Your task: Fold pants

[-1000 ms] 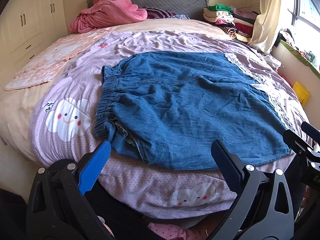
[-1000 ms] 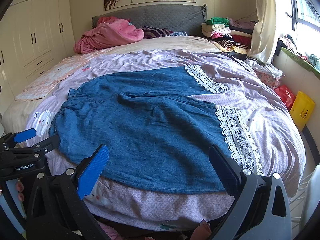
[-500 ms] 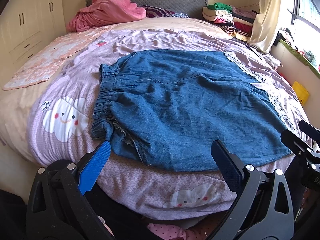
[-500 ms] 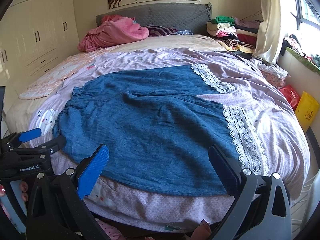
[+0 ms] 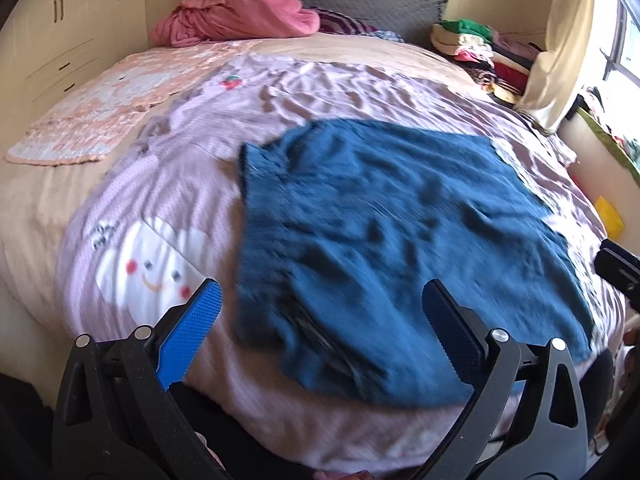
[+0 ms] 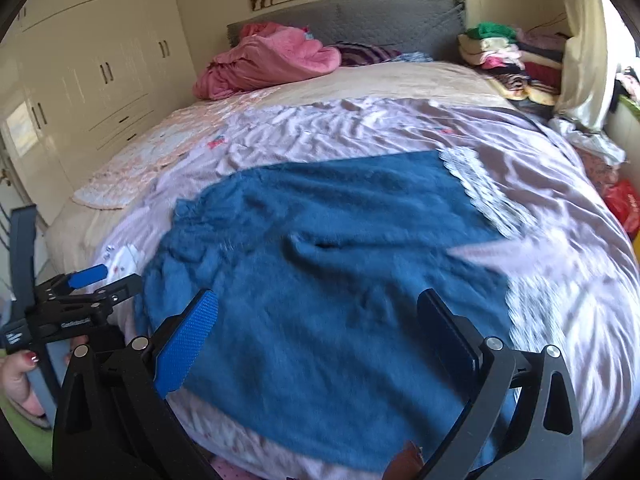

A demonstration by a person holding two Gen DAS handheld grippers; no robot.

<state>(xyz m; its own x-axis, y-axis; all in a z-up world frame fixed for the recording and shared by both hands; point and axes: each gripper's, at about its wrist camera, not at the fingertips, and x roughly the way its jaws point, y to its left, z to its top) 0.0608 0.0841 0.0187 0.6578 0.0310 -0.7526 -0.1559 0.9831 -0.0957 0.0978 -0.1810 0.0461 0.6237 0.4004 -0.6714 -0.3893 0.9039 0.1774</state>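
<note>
Blue denim pants (image 5: 384,240) lie flat on the lilac bedspread (image 5: 168,184), waistband to the left, white lace-trimmed leg ends (image 6: 484,192) to the right. They fill the right wrist view too (image 6: 340,272). My left gripper (image 5: 320,312) is open and empty, hovering over the near waistband corner. My right gripper (image 6: 316,316) is open and empty over the near edge of the pants. The left gripper also shows at the left of the right wrist view (image 6: 96,284). Both views are blurred by motion.
A pink blanket (image 5: 236,12) lies crumpled by the grey headboard (image 6: 384,20). Stacked clothes (image 6: 504,52) sit at the bed's far right corner. White wardrobes (image 6: 100,72) line the left wall. A yellow bag (image 5: 610,216) and red bag (image 6: 622,204) sit on the floor at right.
Both grippers have moved forward and higher over the bed, toward the pants. Both stay open. The pants lie as before.
</note>
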